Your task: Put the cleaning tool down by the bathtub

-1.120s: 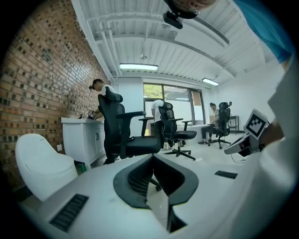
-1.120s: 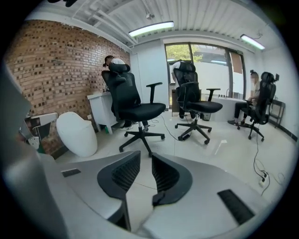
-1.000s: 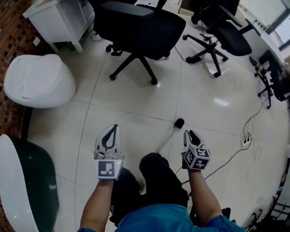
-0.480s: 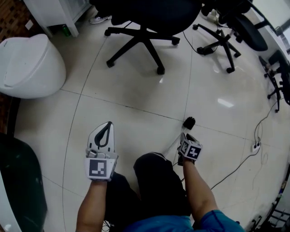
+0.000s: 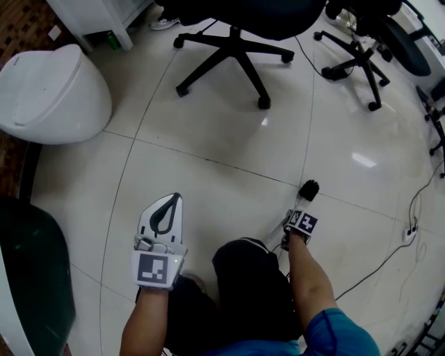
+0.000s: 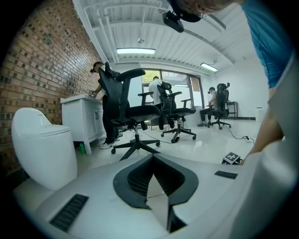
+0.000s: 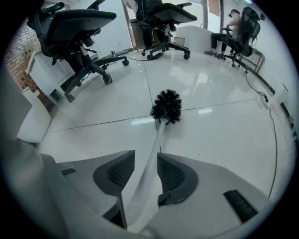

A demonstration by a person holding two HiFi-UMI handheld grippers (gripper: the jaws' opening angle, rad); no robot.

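Note:
The cleaning tool is a toilet brush with a black bristle head (image 5: 309,188) and a white handle (image 7: 154,144). Its head rests on the glossy white floor tiles. My right gripper (image 5: 295,221) hangs low over the floor and points steeply down. The handle runs between its jaws (image 7: 145,156), which have just been opening, and the pads do not press on it. My left gripper (image 5: 174,200) hovers above the floor at the left with its tips together and nothing held (image 6: 152,158). The bathtub (image 5: 31,278), dark inside with a white rim, is at the left edge.
A white toilet (image 5: 52,94) stands at the upper left beside a white cabinet (image 5: 97,17). Black office chairs (image 5: 240,35) on wheeled bases stand ahead. A cable and power strip (image 5: 410,233) lie on the floor at the right. My knees are just below both grippers.
Both hands have come down, the right one much further. The right gripper has tipped toward the floor, its jaws have spread, and the brush head has reached the tiles.

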